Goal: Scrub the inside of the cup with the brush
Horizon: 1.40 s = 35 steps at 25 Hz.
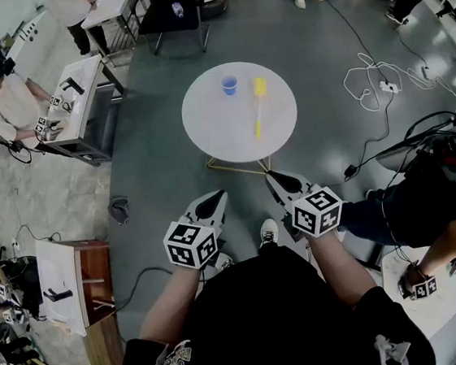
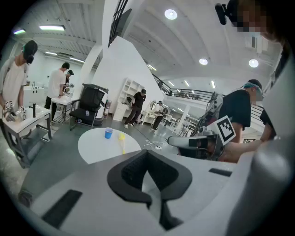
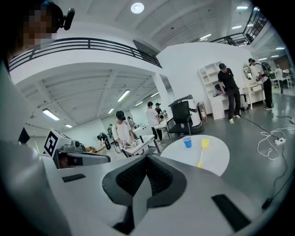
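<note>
The left claw (image 1: 218,197) is closed with nothing between its jaws, held above the floor short of the round white tabletop (image 1: 214,134). On the far part of that tabletop a blue cup (image 1: 230,85) stands upright, mouth up, its inside too small to read. Just right of it, not touching, lies the yellow brush (image 1: 259,107), head pointing away from the person. The right claw (image 1: 272,177) is likewise closed and empty, near the tabletop's near edge.
</note>
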Motion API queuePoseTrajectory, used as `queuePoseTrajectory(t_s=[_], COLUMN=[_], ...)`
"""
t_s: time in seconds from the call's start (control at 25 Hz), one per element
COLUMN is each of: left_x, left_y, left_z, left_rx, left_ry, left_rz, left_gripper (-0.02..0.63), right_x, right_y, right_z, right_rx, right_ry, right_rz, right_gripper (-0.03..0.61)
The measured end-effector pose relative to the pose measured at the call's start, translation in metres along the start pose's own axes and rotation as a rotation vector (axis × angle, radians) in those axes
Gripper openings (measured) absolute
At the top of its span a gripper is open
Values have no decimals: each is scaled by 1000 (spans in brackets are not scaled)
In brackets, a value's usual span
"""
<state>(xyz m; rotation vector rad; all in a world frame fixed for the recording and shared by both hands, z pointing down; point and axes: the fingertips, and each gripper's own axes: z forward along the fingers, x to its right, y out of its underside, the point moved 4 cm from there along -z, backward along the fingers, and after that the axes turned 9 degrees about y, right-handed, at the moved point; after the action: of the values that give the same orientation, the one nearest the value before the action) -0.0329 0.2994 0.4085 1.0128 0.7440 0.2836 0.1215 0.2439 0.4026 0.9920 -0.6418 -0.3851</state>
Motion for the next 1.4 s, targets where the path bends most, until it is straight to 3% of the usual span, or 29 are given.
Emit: queuePoseTrajectory(t_s=[0.68,1.4], left_x=[1,11], left_y=[-2,-9], left_z=[12,71], left_rx=[-14,-7], left_ry=[-12,-54], left_rz=[-2,-28], left_gripper=[6,6], right_x=[14,76], right_y=[-6,-25], right_z=[0,4], right_rx=[8,14], right_ry=[-6,-18], right_rz=[-8,0], right_gripper=[23,21])
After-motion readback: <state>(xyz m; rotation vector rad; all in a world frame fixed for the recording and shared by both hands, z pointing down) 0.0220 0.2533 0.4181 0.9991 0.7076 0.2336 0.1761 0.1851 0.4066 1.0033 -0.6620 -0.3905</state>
